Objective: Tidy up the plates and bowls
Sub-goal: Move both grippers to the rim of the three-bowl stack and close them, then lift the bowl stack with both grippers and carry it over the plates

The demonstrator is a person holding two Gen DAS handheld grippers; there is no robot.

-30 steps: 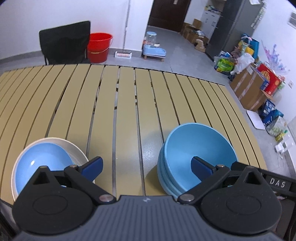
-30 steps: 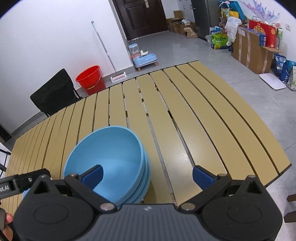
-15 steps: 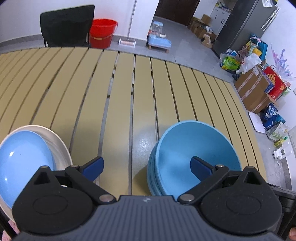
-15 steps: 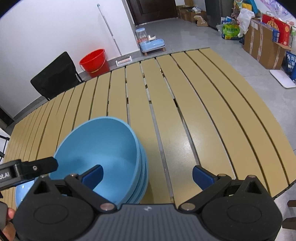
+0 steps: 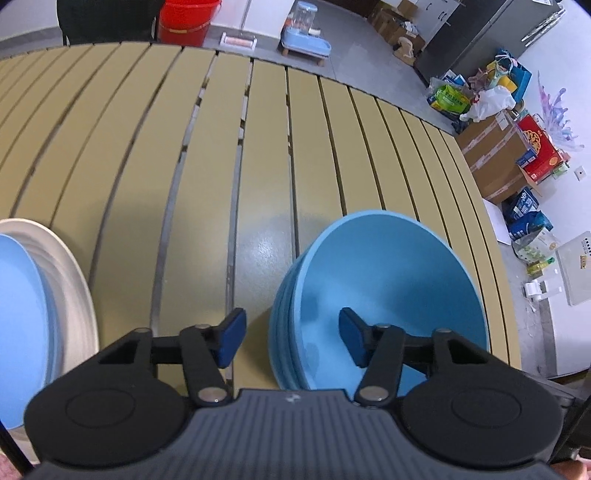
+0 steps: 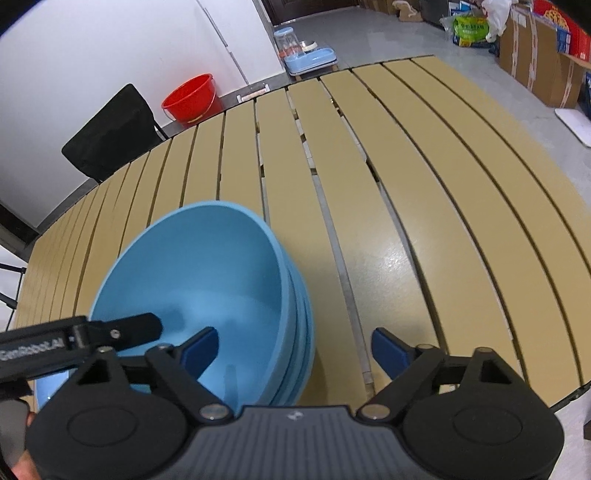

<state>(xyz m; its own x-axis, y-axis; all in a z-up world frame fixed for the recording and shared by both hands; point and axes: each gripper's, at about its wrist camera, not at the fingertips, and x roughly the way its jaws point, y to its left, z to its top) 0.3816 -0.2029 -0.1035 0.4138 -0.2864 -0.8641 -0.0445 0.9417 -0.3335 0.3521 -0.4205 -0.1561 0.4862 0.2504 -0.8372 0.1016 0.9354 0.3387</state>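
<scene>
A stack of blue bowls [image 5: 384, 291] stands on the tan slatted table [image 5: 258, 166]. My left gripper [image 5: 291, 338] straddles the stack's left rim, one finger inside the top bowl and one outside. Its jaws are closing, and the pads are still clear of the rim. In the right wrist view my right gripper [image 6: 295, 350] straddles the right rim of the same bowls [image 6: 207, 288]. Its jaws are also closing and not touching. A finger of the left gripper [image 6: 122, 328] reaches over the bowl's left side. A blue plate [image 5: 18, 314] lies on a white plate [image 5: 74, 288] at the far left.
The table's right edge [image 6: 576, 391] is close to the right gripper. On the floor beyond the table are a red bucket [image 6: 190, 98], a black chair [image 6: 110, 133], a pet feeder [image 5: 304, 33] and cardboard boxes [image 5: 495, 155].
Both grippers have come down closer over the bowl stack. The left jaws have narrowed a lot and the right jaws a little. The plates have slid toward the left edge of the left view.
</scene>
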